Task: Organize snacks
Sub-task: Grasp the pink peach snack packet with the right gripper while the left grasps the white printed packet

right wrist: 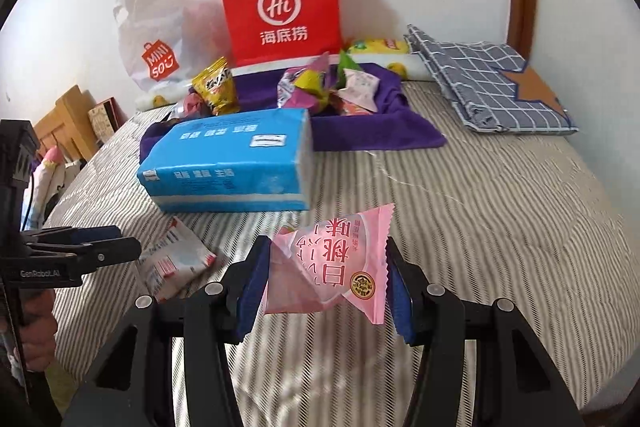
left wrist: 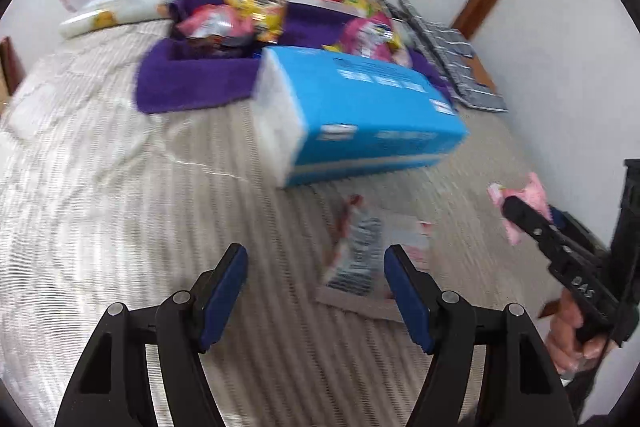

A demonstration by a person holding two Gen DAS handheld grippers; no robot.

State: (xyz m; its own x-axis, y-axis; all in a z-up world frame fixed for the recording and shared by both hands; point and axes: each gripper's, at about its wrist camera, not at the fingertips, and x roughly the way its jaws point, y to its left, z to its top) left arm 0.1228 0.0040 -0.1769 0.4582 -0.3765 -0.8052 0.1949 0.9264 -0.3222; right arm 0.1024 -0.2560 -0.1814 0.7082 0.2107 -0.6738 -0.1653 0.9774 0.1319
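My right gripper (right wrist: 328, 247) is shut on a pink snack packet (right wrist: 328, 267) with red print, held above the striped bed. In the left wrist view that packet (left wrist: 528, 193) shows at the right edge, in the right gripper (left wrist: 520, 215). My left gripper (left wrist: 316, 253) stands open just above a white and red snack packet (left wrist: 360, 259) lying flat on the cover, and nothing is gripped. The right wrist view shows the left gripper (right wrist: 126, 241) beside that packet (right wrist: 176, 263). Several snack bags (right wrist: 328, 83) are piled on a purple cloth (right wrist: 360, 135) at the far side.
A blue tissue pack (right wrist: 232, 159) lies between the grippers and the purple cloth. Behind stand a red paper bag (right wrist: 280, 3) and a white plastic bag (right wrist: 160, 39) against the wall. A folded checked cloth (right wrist: 488, 83) lies at the far right.
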